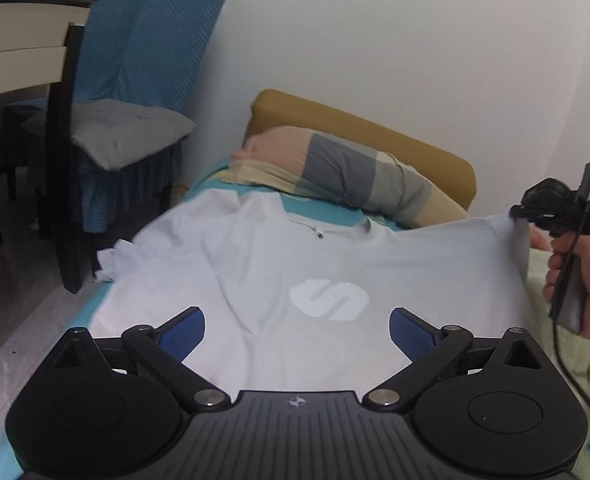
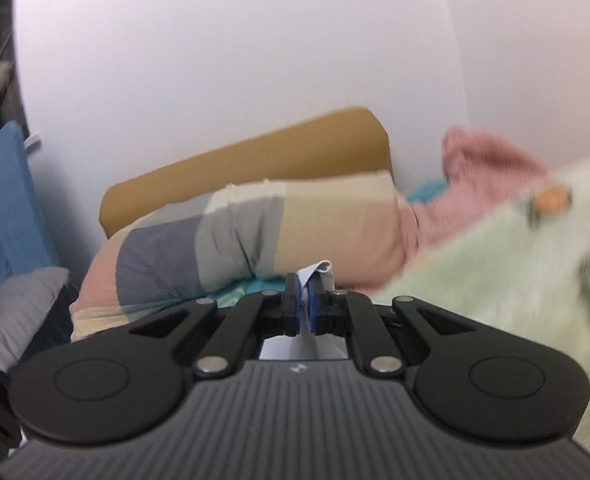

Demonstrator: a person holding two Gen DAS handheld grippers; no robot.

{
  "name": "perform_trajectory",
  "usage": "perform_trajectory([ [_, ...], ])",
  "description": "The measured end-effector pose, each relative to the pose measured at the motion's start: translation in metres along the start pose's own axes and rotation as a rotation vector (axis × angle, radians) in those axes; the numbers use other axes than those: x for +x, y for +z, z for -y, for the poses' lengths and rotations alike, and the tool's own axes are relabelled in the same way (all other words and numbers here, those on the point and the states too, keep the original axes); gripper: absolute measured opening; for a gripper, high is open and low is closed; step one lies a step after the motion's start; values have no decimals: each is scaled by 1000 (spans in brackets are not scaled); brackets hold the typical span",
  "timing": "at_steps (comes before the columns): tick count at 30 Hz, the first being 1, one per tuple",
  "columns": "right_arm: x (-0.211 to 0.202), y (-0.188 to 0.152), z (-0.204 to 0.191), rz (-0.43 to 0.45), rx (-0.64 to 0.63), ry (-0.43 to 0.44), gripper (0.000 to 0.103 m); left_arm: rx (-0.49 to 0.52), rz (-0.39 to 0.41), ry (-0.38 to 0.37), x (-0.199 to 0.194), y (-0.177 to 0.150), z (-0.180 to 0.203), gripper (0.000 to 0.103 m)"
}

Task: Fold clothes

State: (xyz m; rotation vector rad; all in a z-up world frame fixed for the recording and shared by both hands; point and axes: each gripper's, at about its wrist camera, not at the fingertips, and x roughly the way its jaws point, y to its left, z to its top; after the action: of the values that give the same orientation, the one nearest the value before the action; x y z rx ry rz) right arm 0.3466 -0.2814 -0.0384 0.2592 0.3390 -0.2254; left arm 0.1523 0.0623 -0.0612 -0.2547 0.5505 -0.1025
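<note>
A white T-shirt (image 1: 279, 264) with a pale logo lies face up on the bed, collar toward the pillow. My left gripper (image 1: 297, 334) is open above the shirt's lower part, its blue pads spread wide and holding nothing. My right gripper (image 1: 521, 216) is shut on the shirt's right sleeve edge and lifts it off the bed. In the right wrist view the right gripper (image 2: 303, 304) has its blue pads pressed on a fold of the white T-shirt (image 2: 315, 270). The shirt's left sleeve hangs crumpled over the bed's left edge.
A striped pillow (image 1: 335, 168) lies against a mustard headboard (image 1: 375, 128) by the white wall. A chair with a blue cover and grey cushion (image 1: 123, 132) stands left of the bed. A pale green blanket (image 2: 495, 264) and pink cloth (image 2: 479, 168) lie on the right.
</note>
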Motion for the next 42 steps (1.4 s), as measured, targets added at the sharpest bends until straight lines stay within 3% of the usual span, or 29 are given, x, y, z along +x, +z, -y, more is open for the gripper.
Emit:
perform_trajectory([
  [3,-10,19,-27,34,-46,42,7,-16,-6,42,-6,7,-18,100],
  [7,-7,13,-96,15,-150,148,7,-82,-31,80,-6,13,-48,100],
  [11,5,-26,-180,-68,-295,274,7,-120,-34,145,-7,17,-75,100],
  [14,28,-74,-236,-149,-407,339,7,-125,-30,202,-7,16,-92,100],
  [16,36,-105,-267,-201,-465,357,7,-119,-43,235,0,14,-101,100],
  [19,53,-141,-282,-248,-465,348,8,-142,-86,243,13,8,-112,100],
  [22,61,-153,-269,-273,-375,356,11,-150,-116,230,24,3,-116,100],
  [23,60,-154,-263,-289,-359,362,16,-150,-125,226,28,1,-116,100],
  [24,61,-153,-256,-304,-347,371,38,-143,-133,222,31,-1,-115,100],
  [26,59,-147,-242,-320,-318,392,69,-129,-145,206,35,-4,-109,100],
  [27,51,-142,-232,-317,-299,400,74,-124,-150,197,36,-6,-106,100],
  [34,-54,-107,-147,-300,-158,387,74,-44,-160,140,25,-11,-80,99],
  [37,-128,-104,-106,-278,-100,376,74,-55,-171,117,13,-13,-70,99],
  [42,-216,-108,-60,-280,-38,342,74,-23,-191,74,-19,-21,-39,99],
])
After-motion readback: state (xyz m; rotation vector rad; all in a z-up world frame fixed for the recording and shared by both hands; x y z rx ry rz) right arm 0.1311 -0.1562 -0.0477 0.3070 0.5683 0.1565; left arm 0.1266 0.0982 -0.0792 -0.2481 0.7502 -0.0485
